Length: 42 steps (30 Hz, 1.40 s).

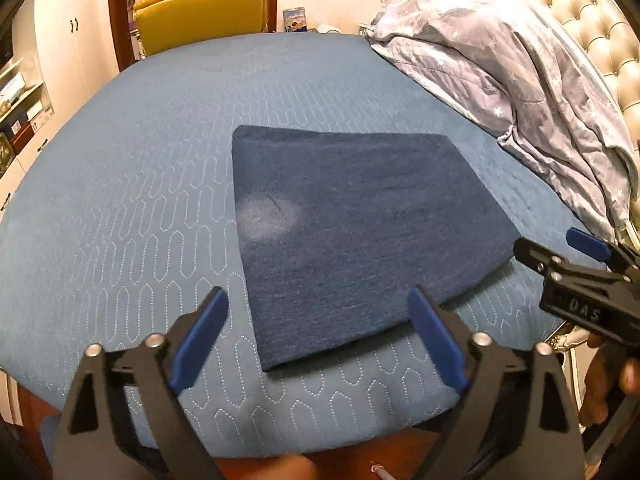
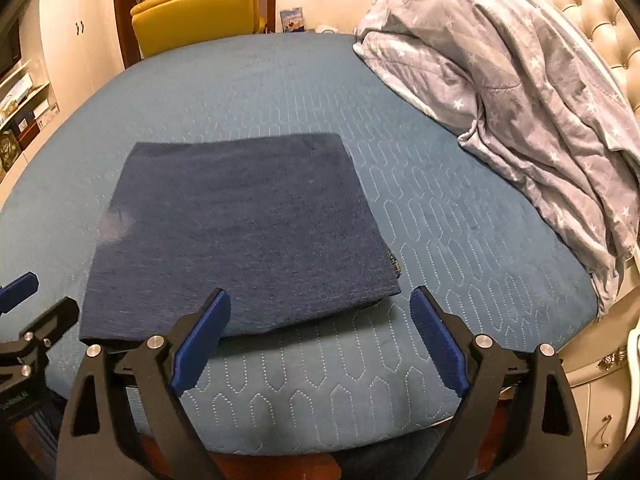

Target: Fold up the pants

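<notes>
Dark blue pants (image 1: 352, 216) on teal quilted bedcover (image 1: 160, 160); grey star-patterned duvet (image 1: 520, 72).

One legible marking was found: raised letters reading "DAS" on the black plastic body of the right gripper (image 1: 576, 264), seen at the right edge of the left wrist view. A white print on the left gripper (image 2: 18, 300) body was too small to read.

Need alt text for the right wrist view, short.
Dark blue pants, folded into a flat rectangle, lie on a teal quilted bed cover, just beyond the open, empty right gripper. A star-print duvet is heaped at right; the left gripper shows at the left edge.
</notes>
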Motion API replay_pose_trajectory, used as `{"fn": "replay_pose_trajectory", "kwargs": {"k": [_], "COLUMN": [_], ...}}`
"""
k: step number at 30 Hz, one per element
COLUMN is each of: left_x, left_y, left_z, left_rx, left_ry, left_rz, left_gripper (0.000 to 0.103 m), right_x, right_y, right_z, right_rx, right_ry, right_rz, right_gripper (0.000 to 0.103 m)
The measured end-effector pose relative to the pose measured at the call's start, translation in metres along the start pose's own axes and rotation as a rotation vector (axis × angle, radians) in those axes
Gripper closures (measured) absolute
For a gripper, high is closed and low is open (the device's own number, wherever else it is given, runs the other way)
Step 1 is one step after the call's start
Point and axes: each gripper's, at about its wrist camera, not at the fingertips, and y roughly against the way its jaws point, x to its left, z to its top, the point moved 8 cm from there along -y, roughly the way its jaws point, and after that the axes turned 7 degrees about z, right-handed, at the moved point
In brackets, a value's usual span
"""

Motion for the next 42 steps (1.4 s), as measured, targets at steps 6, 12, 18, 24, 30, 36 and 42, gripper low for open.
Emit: {"fn": "replay_pose_trajectory", "kwargs": {"k": [6,12,18,24,30,36,42], "left_x": [-0.003,-0.007,-0.007,-0.010,-0.013,-0.015,-0.016], "left_y": [0.023,0.030,0.031,0.030,0.030,0.031,0.031], "left_z": [0.015,0.018,0.021,0.020,0.022,0.022,0.021], "left_rx": [-0.022,0.001,0.003,0.004,0.001,-0.001,-0.001], "left_ry": [0.034,0.040,0.044,0.034,0.027,0.023,0.023], "left_rz": [-0.003,-0.029,-0.020,-0.026,-0.029,-0.028,-0.030], "left_gripper": [0.002,0.002,0.002,0.002,0.002,0.002,0.002], "right_x": [0.001,0.001,-0.002,-0.002,-0.002,-0.002,-0.004], "right_y": [0.027,0.043,0.045,0.045,0.043,0.043,0.043], "right_z": [0.002,0.004,0.004,0.004,0.004,0.004,0.005], "right_rx": [-0.022,-0.044,-0.049,-0.049,-0.047,-0.048,-0.047], "right_ry": [-0.010,-0.015,-0.023,-0.023,-0.023,-0.024,-0.023], "right_rz": [-0.011,-0.010,-0.010,-0.009,-0.004,-0.003,-0.004], "right_gripper": [0.015,0.015,0.015,0.015,0.015,0.015,0.015]}}
